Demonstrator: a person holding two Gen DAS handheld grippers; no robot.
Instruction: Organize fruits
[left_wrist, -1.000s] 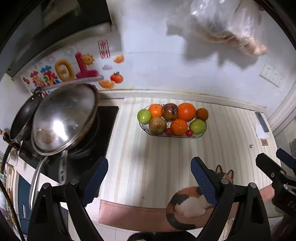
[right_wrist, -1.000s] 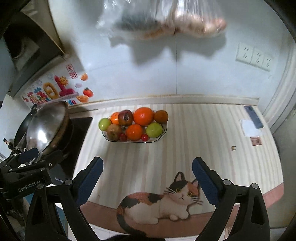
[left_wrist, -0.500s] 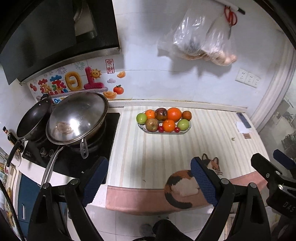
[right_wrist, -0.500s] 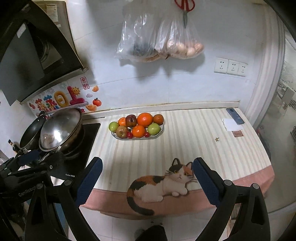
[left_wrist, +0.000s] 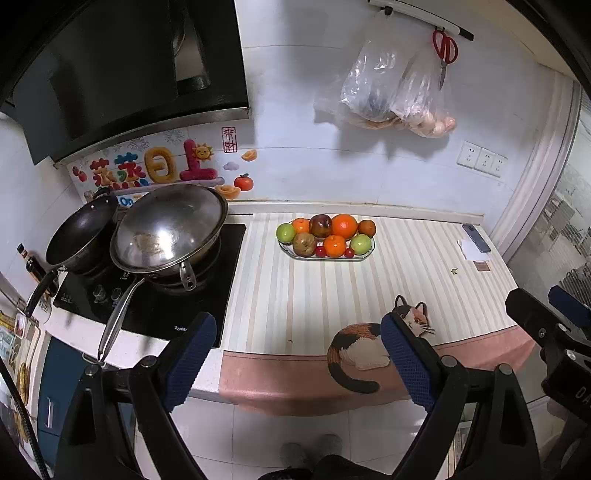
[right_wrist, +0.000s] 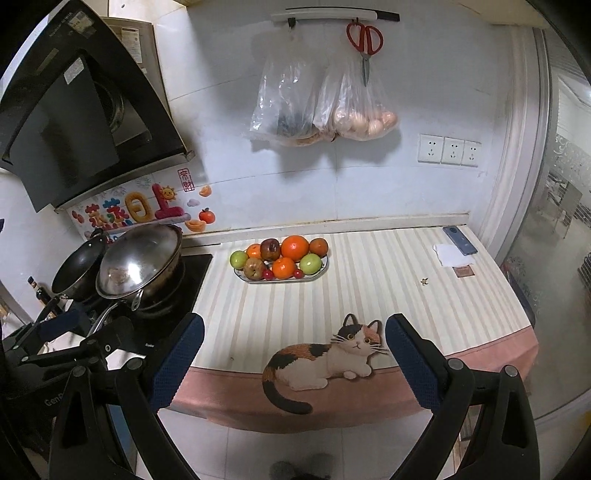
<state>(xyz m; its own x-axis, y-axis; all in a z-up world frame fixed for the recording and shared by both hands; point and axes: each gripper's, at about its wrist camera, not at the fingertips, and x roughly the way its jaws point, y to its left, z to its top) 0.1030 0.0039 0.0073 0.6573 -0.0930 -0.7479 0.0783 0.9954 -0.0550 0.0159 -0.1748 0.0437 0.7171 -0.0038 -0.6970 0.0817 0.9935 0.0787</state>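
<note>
Pulled back and up from the counter since a second ago, so that the fruit plate looks smaller and the hanging bags and scissors have come into sight. Left claw spread wide, nothing between the blue pads; right claw likewise wide and empty. Well ahead of both claws, beyond the cat picture on the striped cloth, sits the plate with all the fruit piled on it, slightly left of centre from the right claw. Off to the left of the claws, a steel wok and a black pan on the stove. Judged to be the start or the very end of the job, no fruit in hand; next move would call for reaching forward and down over the cloth toward the plate. Counted: four oranges, two green apples, two reddish apples, three small red fruits, one plate, two bags, one pair of scissors.
</note>
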